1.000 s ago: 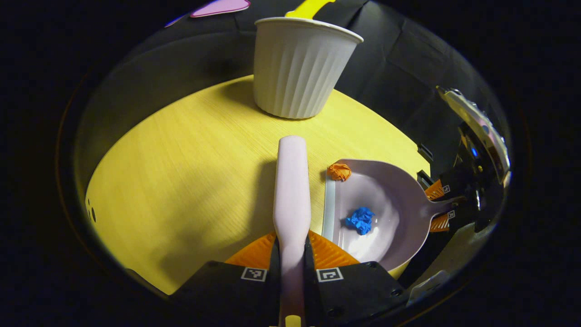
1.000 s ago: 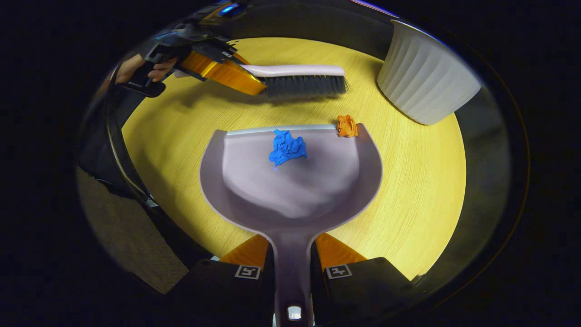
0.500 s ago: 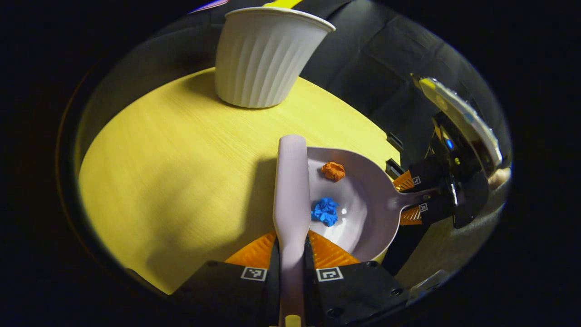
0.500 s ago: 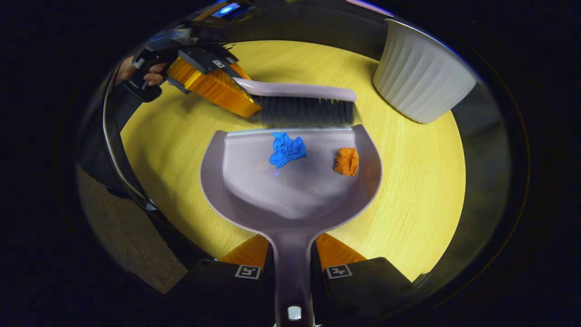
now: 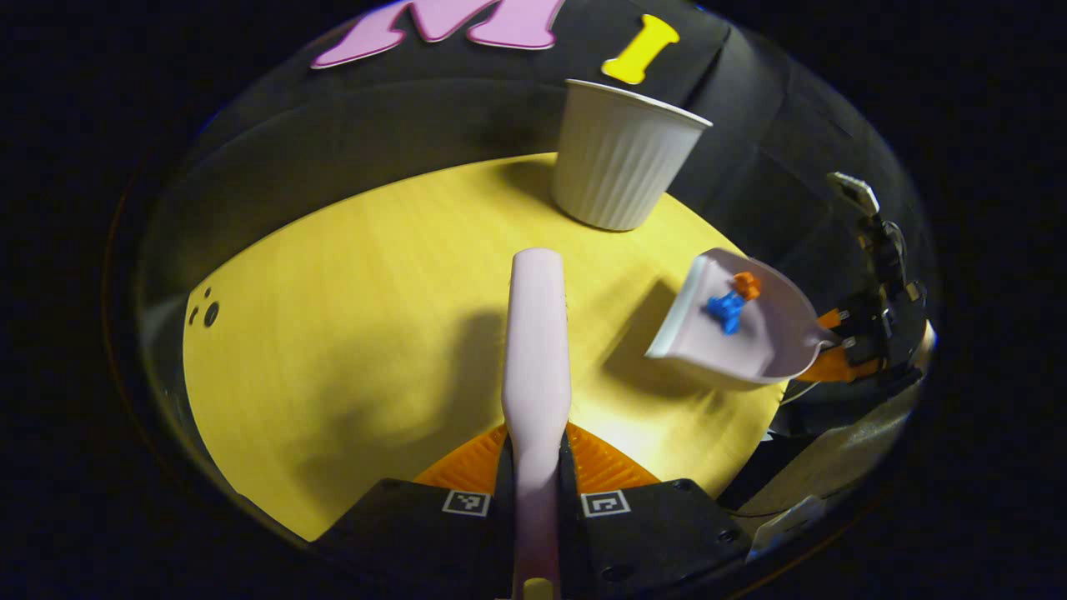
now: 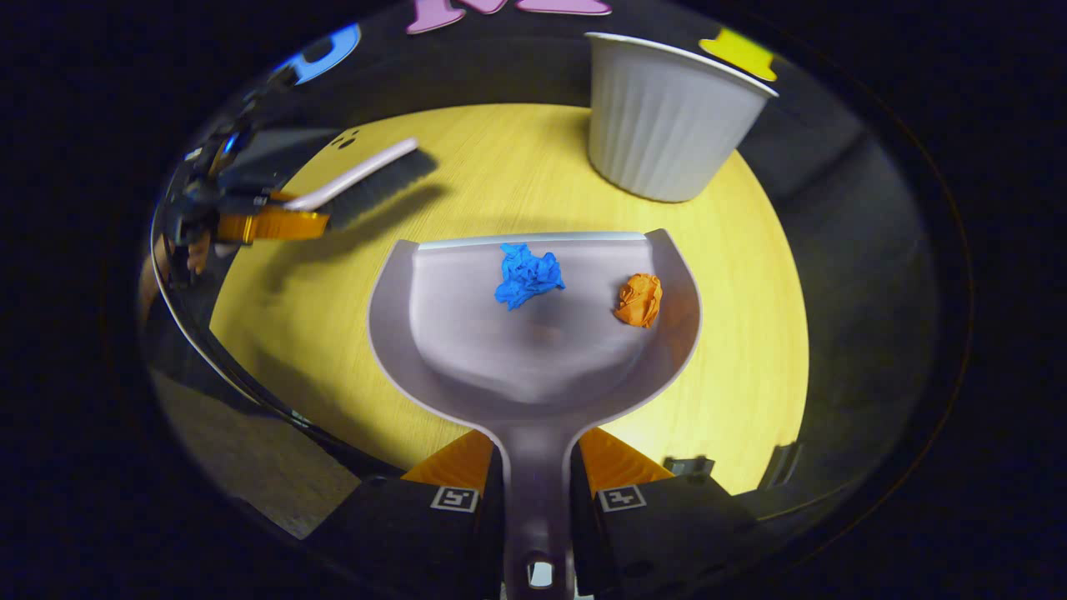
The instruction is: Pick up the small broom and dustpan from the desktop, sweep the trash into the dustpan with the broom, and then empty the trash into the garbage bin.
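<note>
Dustpan [image 6: 533, 333], stiff light plastic, sits clamped by its handle in the right gripper [image 6: 533, 492] jaws, lifted short of the garbage bin [image 6: 667, 117]. Its loose blue wad [image 6: 527, 275] and orange wad [image 6: 638, 300] could roll; keep it level. Left gripper [image 5: 535, 483] jaws clasp the broom [image 5: 535, 333] handle.

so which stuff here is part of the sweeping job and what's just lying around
Part of the job: broom, dustpan, blue scrap, orange scrap, white ribbed bin.

Lying about: nothing loose; just the yellow table.
</note>
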Tool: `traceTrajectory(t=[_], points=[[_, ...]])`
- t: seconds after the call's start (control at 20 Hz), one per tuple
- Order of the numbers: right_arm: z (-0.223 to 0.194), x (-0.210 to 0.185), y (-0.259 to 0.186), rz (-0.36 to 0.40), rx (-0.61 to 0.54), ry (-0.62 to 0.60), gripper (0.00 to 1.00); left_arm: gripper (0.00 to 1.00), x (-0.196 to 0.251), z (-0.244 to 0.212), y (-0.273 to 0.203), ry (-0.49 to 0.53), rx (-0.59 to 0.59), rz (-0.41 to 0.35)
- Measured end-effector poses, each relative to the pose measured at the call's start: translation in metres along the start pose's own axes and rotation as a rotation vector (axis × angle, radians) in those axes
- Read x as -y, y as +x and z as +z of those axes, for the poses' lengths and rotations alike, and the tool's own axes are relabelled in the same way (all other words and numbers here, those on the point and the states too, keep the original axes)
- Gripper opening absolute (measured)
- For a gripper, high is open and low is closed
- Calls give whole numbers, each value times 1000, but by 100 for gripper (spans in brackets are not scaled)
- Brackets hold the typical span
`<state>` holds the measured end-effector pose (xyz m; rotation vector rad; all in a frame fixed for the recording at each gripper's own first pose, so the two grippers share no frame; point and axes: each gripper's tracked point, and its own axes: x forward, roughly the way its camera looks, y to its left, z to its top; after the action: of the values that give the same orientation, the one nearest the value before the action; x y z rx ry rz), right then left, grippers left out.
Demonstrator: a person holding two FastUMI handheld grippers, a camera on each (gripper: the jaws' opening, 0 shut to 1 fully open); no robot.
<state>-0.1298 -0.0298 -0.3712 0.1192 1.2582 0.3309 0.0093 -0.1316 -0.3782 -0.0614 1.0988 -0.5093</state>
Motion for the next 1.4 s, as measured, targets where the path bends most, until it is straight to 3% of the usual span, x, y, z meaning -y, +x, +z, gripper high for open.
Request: traceTrajectory(t=[0.25, 0.45, 0.6, 0.65, 0.7, 0.75, 0.8, 0.95, 1.05, 1.1, 1.15, 1.4], points=[[59, 44, -77, -130, 105, 56, 37, 24, -15, -15, 2, -69, -1, 20], [107, 68, -116, -178, 178, 131, 37, 25, -19, -27, -2, -65, 3, -4], [142, 100, -135, -257, 181, 125, 37, 23, -20, -34, -4, -62, 6, -16], [154, 111, -140, -283, 190, 122, 42, 24, -21, -34, -5, -57, 9, -16], [163, 119, -143, -310, 207, 117, 37, 24, -22, -37, -5, -57, 11, -17], [176, 130, -148, -341, 211, 103, 42, 25, -22, -39, -6, -64, 11, -19], [188, 144, -151, -381, 207, 73, 37, 25, -23, -40, -6, -72, 12, -22], [216, 168, -154, -464, 165, -15, 37, 23, -23, -43, -7, -81, 15, -23], [225, 176, -153, -486, 131, -62, 37, 25, -26, -44, -8, -86, 18, -22], [235, 179, -149, -499, 105, -98, 41, 25, -27, -46, -8, -89, 19, -21], [241, 183, -147, -517, 75, -139, 36, 25, -28, -47, -9, -94, 20, -22], [258, 194, -142, -562, -90, -299, 36, 25, -32, -53, -9, -131, 21, -22]])
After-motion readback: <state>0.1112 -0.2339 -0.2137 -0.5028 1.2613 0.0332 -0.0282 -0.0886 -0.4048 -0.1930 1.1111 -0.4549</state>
